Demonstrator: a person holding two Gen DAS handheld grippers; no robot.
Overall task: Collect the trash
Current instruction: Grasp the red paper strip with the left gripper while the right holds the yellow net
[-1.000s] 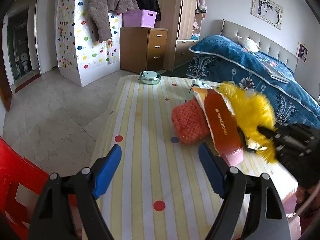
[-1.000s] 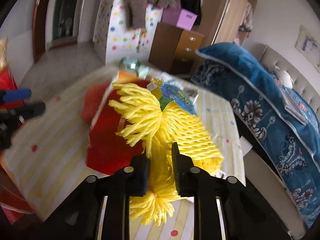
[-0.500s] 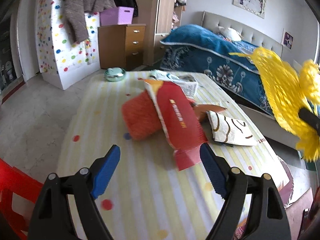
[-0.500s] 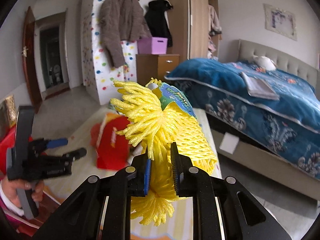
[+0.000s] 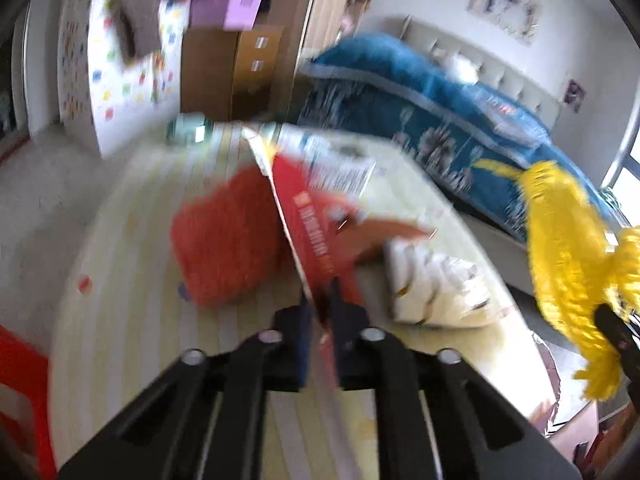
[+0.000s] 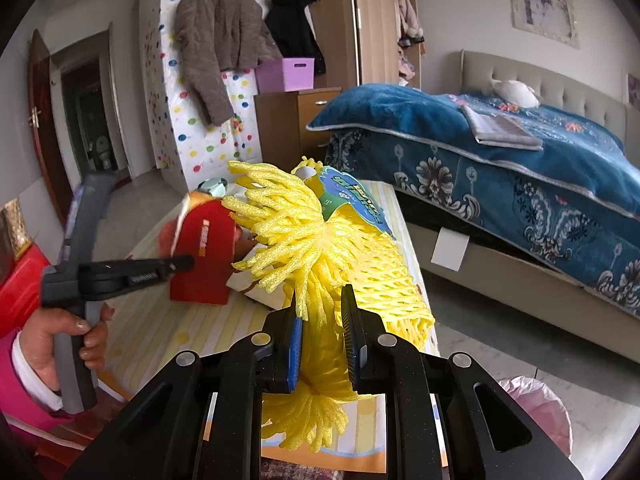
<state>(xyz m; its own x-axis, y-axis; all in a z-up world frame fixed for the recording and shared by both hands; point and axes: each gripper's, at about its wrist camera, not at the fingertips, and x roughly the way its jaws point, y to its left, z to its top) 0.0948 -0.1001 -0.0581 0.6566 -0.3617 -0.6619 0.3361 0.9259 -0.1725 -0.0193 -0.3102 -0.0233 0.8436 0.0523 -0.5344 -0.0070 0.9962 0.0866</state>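
Bed [image 6: 500,148]: padded beige headboard, plush blue quilt with a pale floral border, beyond the table. Table [image 5: 152,208]: long top under a smooth cloth of yellow and white stripes with scattered dots; it carries the trash not yet lifted clear. Yellow foam net [image 6: 320,248]: tubular mesh of soft extruded strands, its ends flaring into loose fringes, with a glossy blue-green paper label near the top; it hangs off the table surface, its waist pinched between the closed, ribbed pads of the right gripper [image 6: 322,332]. In the left wrist view the same net [image 5: 568,248] appears at the right edge, above the floor beside the table. Red foam net [image 5: 224,240]: squat, coarse-textured sleeve lying on the cloth, touching the carton's left face. Red carton [image 5: 316,236]: flat, stiff cardboard with white lettering and a torn brown flap, tilted up from the table; the left gripper [image 5: 320,312] has its jaws together on the carton's near edge. This view is motion-blurred. White wrapper [image 5: 436,292]: crumpled, shiny, brown-patterned, lying just right of the carton. Pink bag [image 6: 536,404]: thin, wrinkled plastic on the floor at lower right.
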